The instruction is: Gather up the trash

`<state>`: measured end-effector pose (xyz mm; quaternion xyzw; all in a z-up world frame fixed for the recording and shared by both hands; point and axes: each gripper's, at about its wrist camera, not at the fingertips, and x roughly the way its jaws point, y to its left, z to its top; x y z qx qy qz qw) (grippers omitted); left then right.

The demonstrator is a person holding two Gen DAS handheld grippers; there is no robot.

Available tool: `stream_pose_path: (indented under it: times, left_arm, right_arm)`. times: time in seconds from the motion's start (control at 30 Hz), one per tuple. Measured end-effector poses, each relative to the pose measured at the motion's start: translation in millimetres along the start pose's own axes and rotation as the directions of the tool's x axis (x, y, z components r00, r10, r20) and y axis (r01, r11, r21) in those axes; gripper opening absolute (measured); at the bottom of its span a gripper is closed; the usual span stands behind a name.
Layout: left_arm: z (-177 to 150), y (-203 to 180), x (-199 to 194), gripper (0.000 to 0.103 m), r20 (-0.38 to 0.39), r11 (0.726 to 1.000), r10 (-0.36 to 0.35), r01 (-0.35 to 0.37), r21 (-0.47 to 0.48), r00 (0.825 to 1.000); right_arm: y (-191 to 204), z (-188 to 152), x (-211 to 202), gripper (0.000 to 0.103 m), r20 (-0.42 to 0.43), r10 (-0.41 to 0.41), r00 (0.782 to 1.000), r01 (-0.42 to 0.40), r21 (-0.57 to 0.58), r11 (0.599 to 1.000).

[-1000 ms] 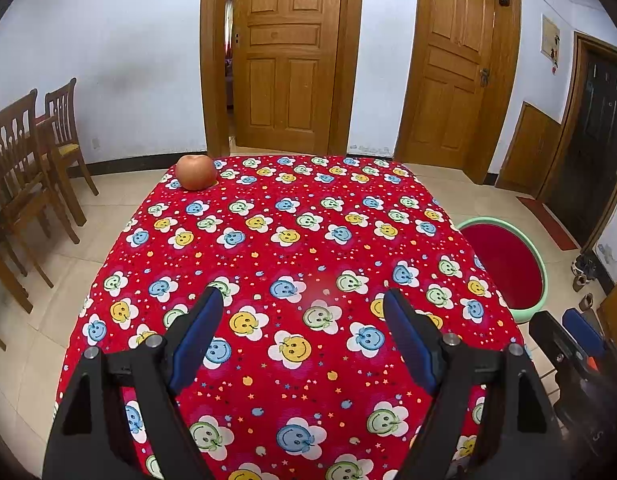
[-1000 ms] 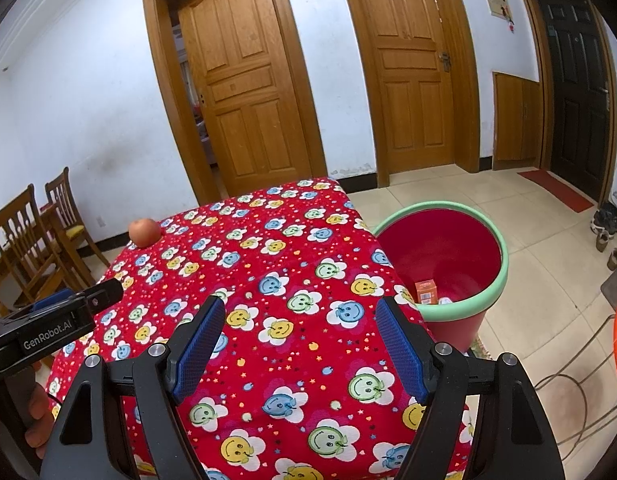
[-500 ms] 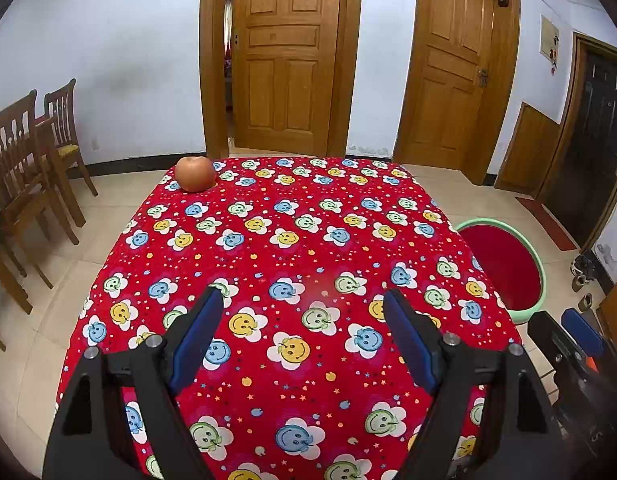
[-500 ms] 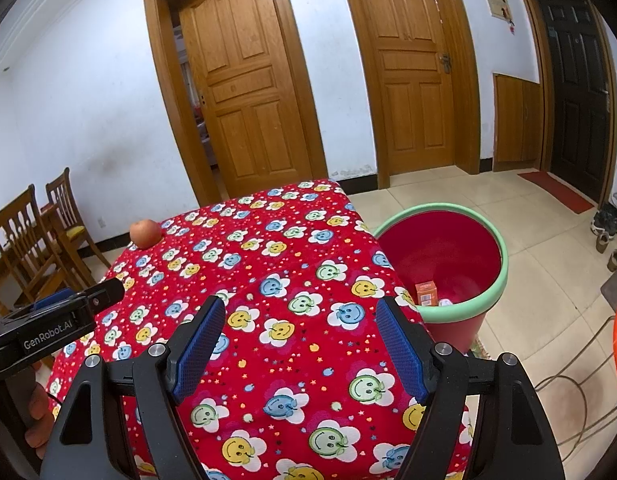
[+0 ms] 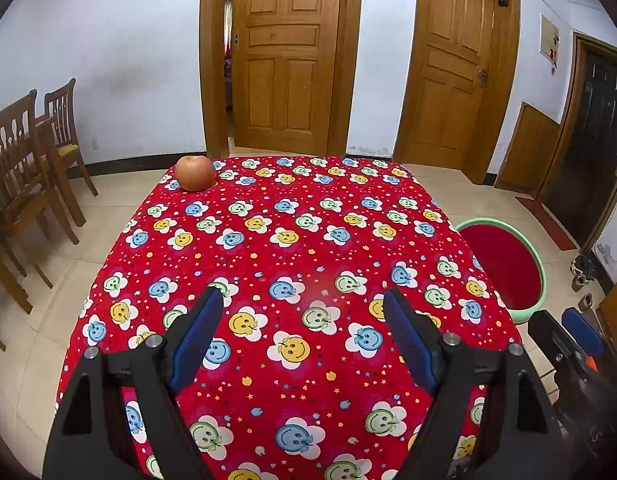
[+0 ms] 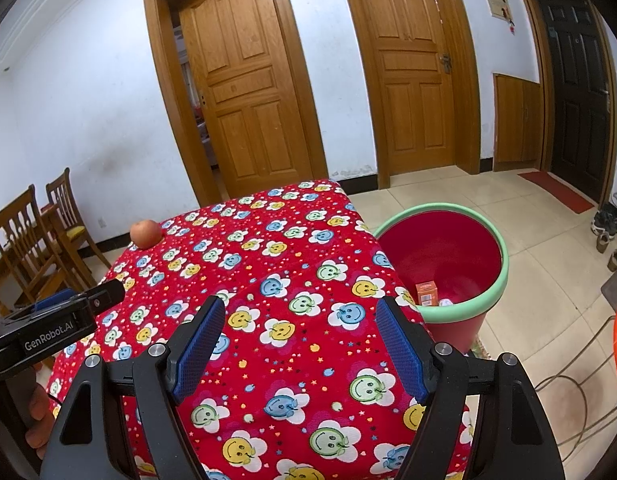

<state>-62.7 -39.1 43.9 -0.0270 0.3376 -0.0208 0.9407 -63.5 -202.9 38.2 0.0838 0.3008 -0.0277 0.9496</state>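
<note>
1. Wooden chairs [image 5: 32, 160] are standing at the far left, on the tiled floor against the white wall, well apart from the table.
2. An apple [image 5: 195, 173] is sitting at the far left corner of the table, on the red tablecloth [image 5: 308, 248] printed with smiling flowers; apart from the apple, nothing is lying on the cloth.
3. The left gripper [image 5: 304, 312] is hanging over the near part of the cloth with its blue pads spread wide and gripping nothing. In the right wrist view it is showing at the left edge [image 6: 56, 320], with the fingers of a hand [image 6: 38, 420] wrapping its handle.
4. The right gripper [image 6: 300, 320] is hovering over the near right part of the table, its jaws likewise standing wide apart with only cloth between them.
5. The red bin [image 6: 484, 300] with a green rim is standing on the floor just beside the table's right edge.
6. The trash is lying inside that bin: a small orange box [image 6: 426, 294] is resting at the bottom beside a pale scrap [image 6: 445, 303] too small to identify.
7. A dark door [image 6: 576, 80] is closing off the far right wall, with shoes [image 6: 606, 226] sitting on the floor near it.
</note>
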Motion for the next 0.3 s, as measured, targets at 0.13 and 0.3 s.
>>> stream_pose_path:
  times: [0.13,0.3]
  left_arm:
    - [0.5,-1.1,-1.2,0.082,-0.001,1.0,0.0,0.0,0.0,1.0]
    - [0.7,-2.0,-1.4,0.082,-0.001,1.0,0.001,-0.001,0.0,1.0]
  right_arm:
    - [0.1,-0.2,0.5,0.079,0.0,-0.001,1.0,0.001,-0.001,1.0]
    - [2.9,3.4,1.4,0.079,-0.002,0.001,1.0,-0.001,-0.002,1.0]
